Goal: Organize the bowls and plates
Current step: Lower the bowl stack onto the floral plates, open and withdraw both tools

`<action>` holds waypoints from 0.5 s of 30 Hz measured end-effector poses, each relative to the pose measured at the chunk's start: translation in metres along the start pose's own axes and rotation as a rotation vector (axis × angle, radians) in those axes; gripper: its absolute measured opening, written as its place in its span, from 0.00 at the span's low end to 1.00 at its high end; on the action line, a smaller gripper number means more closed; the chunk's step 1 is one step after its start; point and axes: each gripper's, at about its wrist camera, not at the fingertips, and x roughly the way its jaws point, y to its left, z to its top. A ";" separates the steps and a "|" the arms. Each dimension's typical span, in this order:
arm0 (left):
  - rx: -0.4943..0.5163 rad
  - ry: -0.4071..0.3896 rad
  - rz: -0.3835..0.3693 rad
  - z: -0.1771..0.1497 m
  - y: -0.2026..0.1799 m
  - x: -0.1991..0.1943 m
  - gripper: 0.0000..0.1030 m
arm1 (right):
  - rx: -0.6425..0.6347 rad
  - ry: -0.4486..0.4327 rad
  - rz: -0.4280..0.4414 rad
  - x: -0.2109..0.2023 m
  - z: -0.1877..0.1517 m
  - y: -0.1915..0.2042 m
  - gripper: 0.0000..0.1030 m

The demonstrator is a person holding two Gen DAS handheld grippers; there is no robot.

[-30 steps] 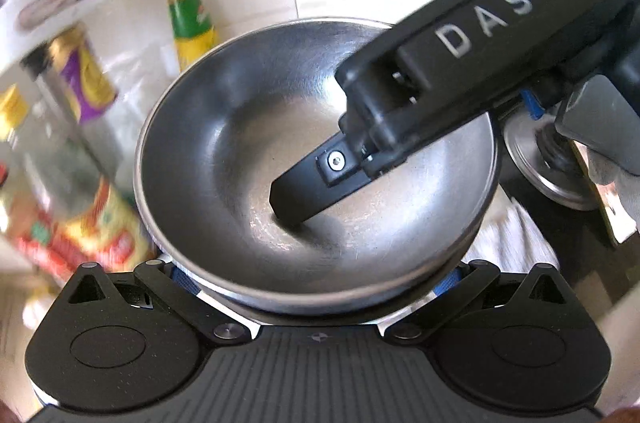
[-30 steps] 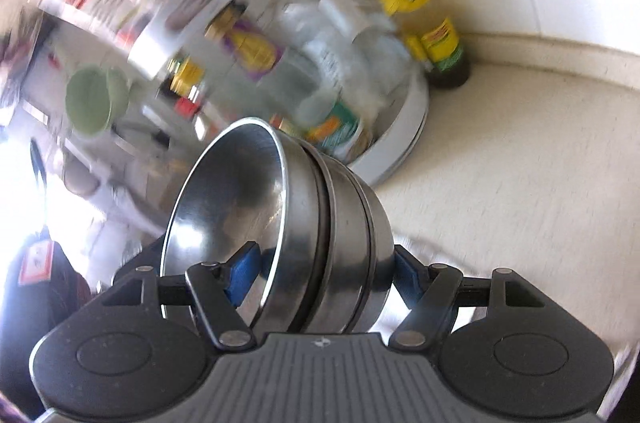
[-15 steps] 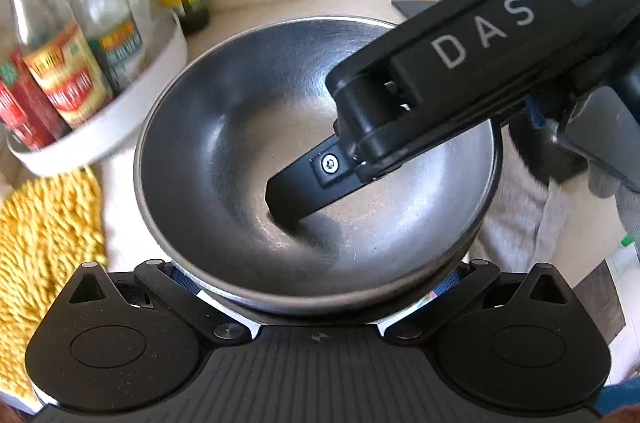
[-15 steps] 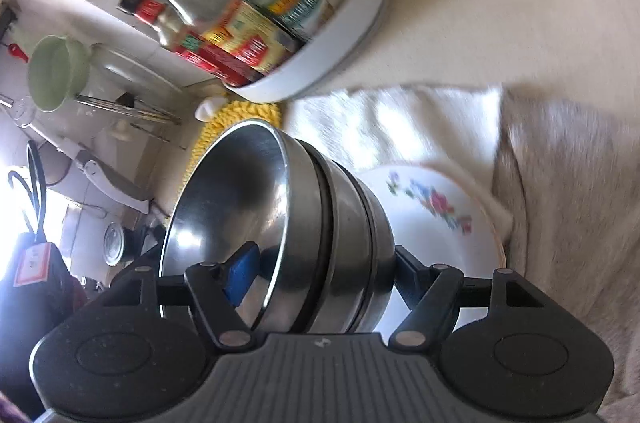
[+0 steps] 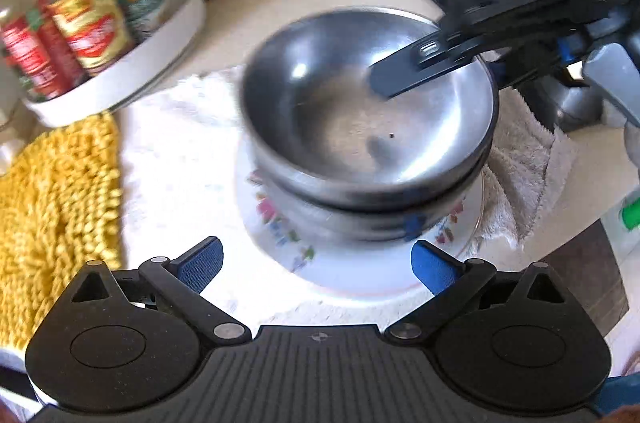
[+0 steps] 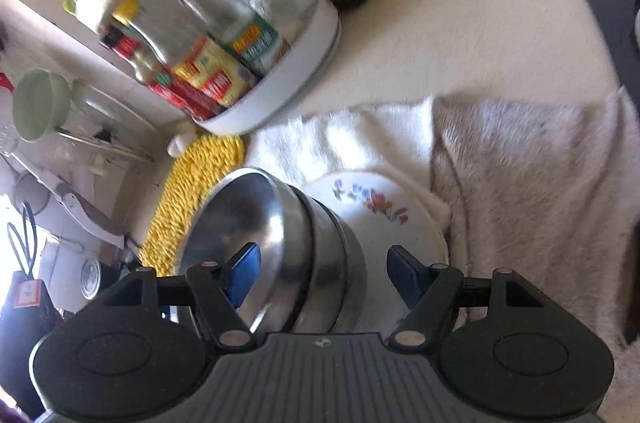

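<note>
Left wrist view: we see the stack of nested stainless steel bowls (image 5: 368, 127) from above, resting on the white floral-rimmed plate (image 5: 360, 271); the black right gripper (image 5: 404, 227) enters from 2 o'clock, one finger (image 5: 416, 71) inside the top bowl, the other a blue glimpse low at the stack's outer wall.
Right wrist view: we see the stack (image 6: 304, 255) edge-on, three rims showing, and the plate (image 6: 384, 219) at 1 o'clock behind it.
Left gripper (image 5: 316, 263): released, blue pads wide apart; the stack sits at 12 o'clock, beyond the pads and clear of both.
Right gripper (image 6: 320, 271): spread, the stack's wall between its pads; the left pad lies inside the top bowl, a gap shows at the right pad.
Edges: we see the plate on a white fluffy towel (image 5: 176, 159); a yellow knobbly mat (image 5: 52, 207) at 9 o'clock, a white round tray of sauce bottles (image 5: 120, 79) at 10 o'clock.
Open room: we find bare beige counter (image 6: 460, 35) and grey towel (image 6: 532, 167) at 1 to 3 o'clock in the right view.
</note>
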 end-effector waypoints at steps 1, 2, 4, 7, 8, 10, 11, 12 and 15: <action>-0.019 -0.017 -0.002 -0.004 0.004 -0.009 0.99 | -0.011 -0.026 -0.004 -0.010 -0.003 0.004 0.84; -0.041 -0.035 -0.004 -0.010 0.005 -0.021 0.99 | -0.028 -0.046 -0.011 -0.018 -0.007 0.011 0.84; -0.092 -0.079 -0.004 0.000 0.019 -0.025 1.00 | -0.059 -0.095 -0.041 -0.036 -0.018 0.023 0.86; -0.164 -0.115 -0.004 0.021 0.033 -0.019 1.00 | -0.089 -0.147 -0.089 -0.057 -0.040 0.037 0.89; -0.186 -0.119 -0.008 0.024 0.036 -0.020 1.00 | -0.082 -0.152 -0.096 -0.060 -0.048 0.041 0.89; -0.211 -0.129 -0.030 0.023 0.038 -0.024 1.00 | -0.064 -0.150 -0.088 -0.064 -0.062 0.045 0.89; -0.223 -0.135 -0.026 0.022 0.038 -0.026 1.00 | -0.059 -0.160 -0.088 -0.066 -0.070 0.047 0.89; -0.231 -0.142 -0.018 0.021 0.036 -0.031 1.00 | -0.059 -0.173 -0.095 -0.068 -0.075 0.049 0.89; -0.275 -0.166 0.045 0.019 0.036 -0.034 1.00 | -0.065 -0.209 -0.113 -0.072 -0.089 0.051 0.89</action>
